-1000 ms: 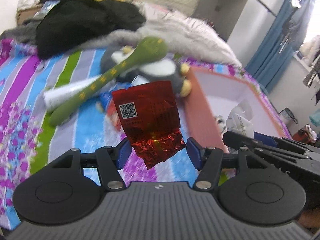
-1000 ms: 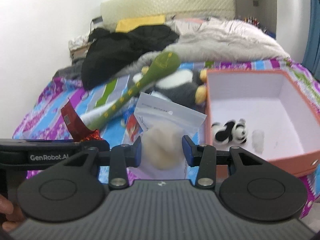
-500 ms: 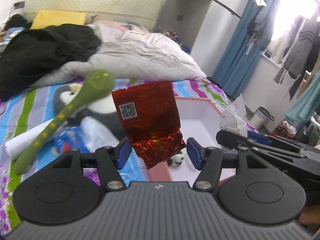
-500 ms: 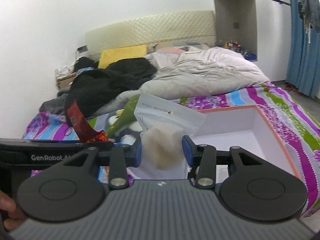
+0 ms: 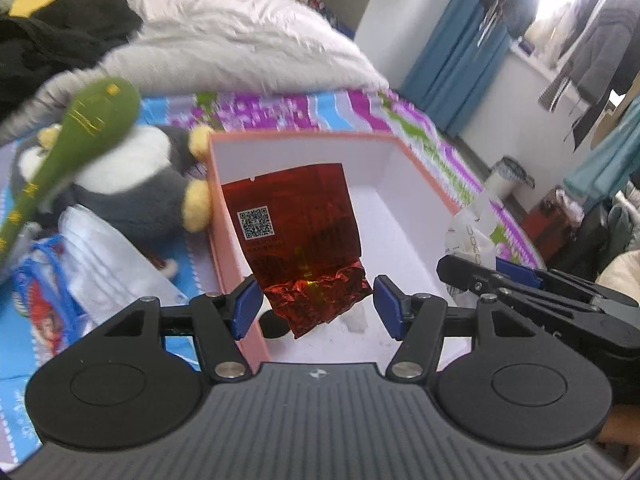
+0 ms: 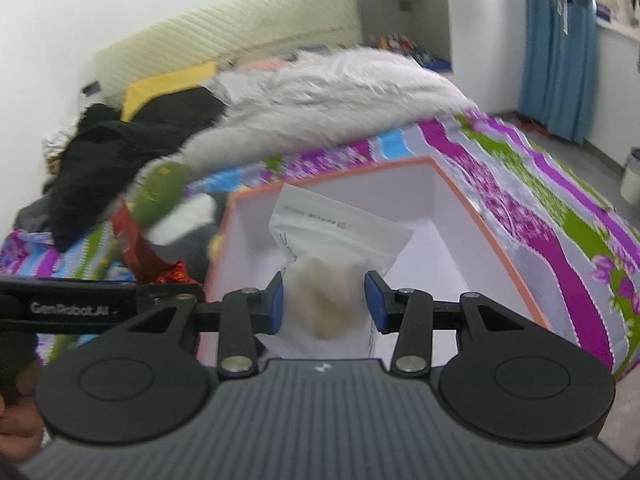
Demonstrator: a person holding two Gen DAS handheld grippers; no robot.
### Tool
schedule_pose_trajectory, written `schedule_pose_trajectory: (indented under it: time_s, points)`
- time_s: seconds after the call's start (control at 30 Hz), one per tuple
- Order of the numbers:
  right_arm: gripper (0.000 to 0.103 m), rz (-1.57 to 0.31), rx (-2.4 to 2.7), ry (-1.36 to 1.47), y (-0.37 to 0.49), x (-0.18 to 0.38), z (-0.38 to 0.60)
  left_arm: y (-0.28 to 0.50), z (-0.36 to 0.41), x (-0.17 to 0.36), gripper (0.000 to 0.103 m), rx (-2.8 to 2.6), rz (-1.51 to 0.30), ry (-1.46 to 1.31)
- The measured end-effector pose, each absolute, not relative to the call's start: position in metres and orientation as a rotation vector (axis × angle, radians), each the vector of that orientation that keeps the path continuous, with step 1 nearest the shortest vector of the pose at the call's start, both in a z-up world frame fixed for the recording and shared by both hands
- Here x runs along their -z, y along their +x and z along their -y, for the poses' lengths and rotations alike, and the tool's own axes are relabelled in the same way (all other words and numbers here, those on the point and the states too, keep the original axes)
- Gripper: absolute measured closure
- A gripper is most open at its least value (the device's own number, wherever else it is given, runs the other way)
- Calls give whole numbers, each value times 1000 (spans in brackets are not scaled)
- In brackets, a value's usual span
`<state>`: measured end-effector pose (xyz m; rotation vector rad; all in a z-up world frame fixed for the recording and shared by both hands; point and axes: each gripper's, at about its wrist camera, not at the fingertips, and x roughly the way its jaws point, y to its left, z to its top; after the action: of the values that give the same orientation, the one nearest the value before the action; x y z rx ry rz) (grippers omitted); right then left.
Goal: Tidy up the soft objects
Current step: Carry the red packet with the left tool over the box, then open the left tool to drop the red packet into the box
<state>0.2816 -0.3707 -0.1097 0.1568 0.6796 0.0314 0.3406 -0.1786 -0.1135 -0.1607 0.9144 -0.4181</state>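
Note:
My left gripper (image 5: 316,300) is shut on a red foil packet (image 5: 296,236) with a QR code and holds it over the near left part of the orange box (image 5: 232,240) with a white inside. My right gripper (image 6: 324,304) is shut on a clear zip bag (image 6: 332,276) with a beige soft lump in it and holds it over the same box (image 6: 500,240). The right gripper (image 5: 520,280) also shows at the right of the left wrist view. The red packet (image 6: 136,244) shows at the left of the right wrist view.
The box lies on a striped bedspread (image 6: 560,208). Left of it are a grey penguin plush (image 5: 132,184), a green long plush (image 5: 76,136), a white packet (image 5: 108,256) and a blue-red bag (image 5: 40,288). A grey duvet (image 6: 340,100) and black clothes (image 6: 132,148) lie behind.
Both grippers have moved right and down with their loads. They now hang over the open box instead of over the bedspread.

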Motion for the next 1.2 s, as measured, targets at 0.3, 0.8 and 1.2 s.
schedule_pose_trajectory:
  time_s: [0.3,0.8,1.2]
  points:
    - [58,-812,15,168,321,163,401,390,216,169,37,451,-1040,-111]
    - [46,-894,12,159,339,186,403,406,222,187,36,468,-1081,-116]
    - [45,-778,-9,163,303,132,387,363,194,122,36,442,-947,-134]
